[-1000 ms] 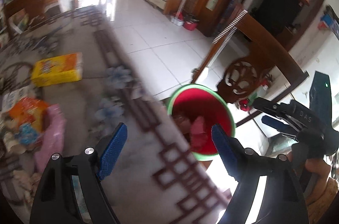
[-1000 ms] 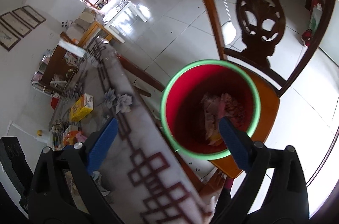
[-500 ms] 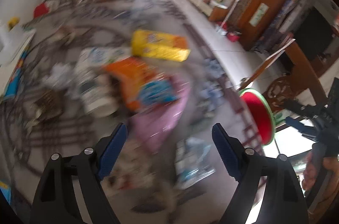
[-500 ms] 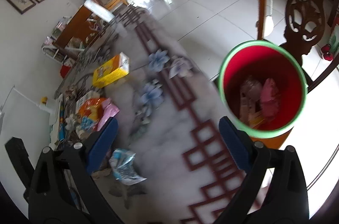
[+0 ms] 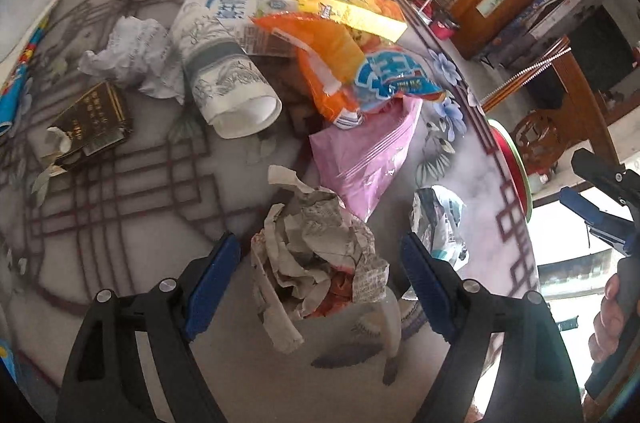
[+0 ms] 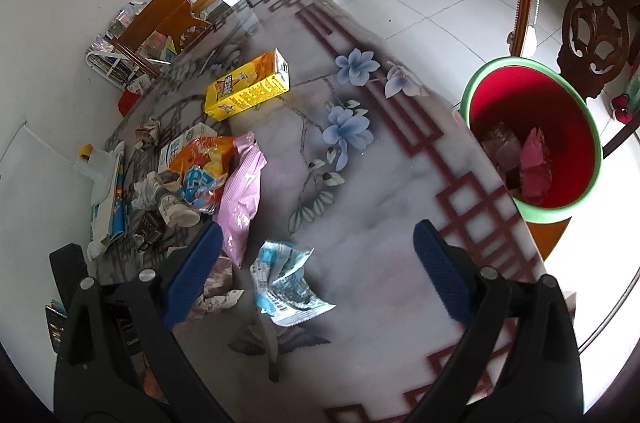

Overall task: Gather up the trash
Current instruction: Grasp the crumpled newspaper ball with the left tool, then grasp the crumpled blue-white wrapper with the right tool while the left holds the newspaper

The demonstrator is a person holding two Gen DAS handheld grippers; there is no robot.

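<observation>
My left gripper [image 5: 320, 263] is open, its blue pads on either side of a crumpled newspaper wad [image 5: 316, 255] on the marble table [image 5: 132, 191], not pressing it. Behind the wad lie a pink bag [image 5: 360, 159], an orange snack bag [image 5: 340, 63], a paper cup [image 5: 228, 79], a yellow box [image 5: 352, 7], a white tissue [image 5: 132, 55] and a dark packet [image 5: 88, 119]. My right gripper [image 6: 316, 271] hangs open above a blue-and-white wrapper [image 6: 284, 287]. The red bin [image 6: 532, 135] with a green rim stands past the table's right edge with trash inside.
A carved wooden chair [image 6: 592, 35] stands behind the bin. A blue printed paper [image 6: 112, 199] lies at the table's left side. Bare marble [image 6: 380, 207] lies between the wrapper and the bin. A person's hand [image 5: 612, 323] holds the right gripper at the left wrist view's right edge.
Both grippers swung from over the bin back across the table to the litter. The left one came down around the newspaper wad; the right one now sits over the wrapper. Both stayed open.
</observation>
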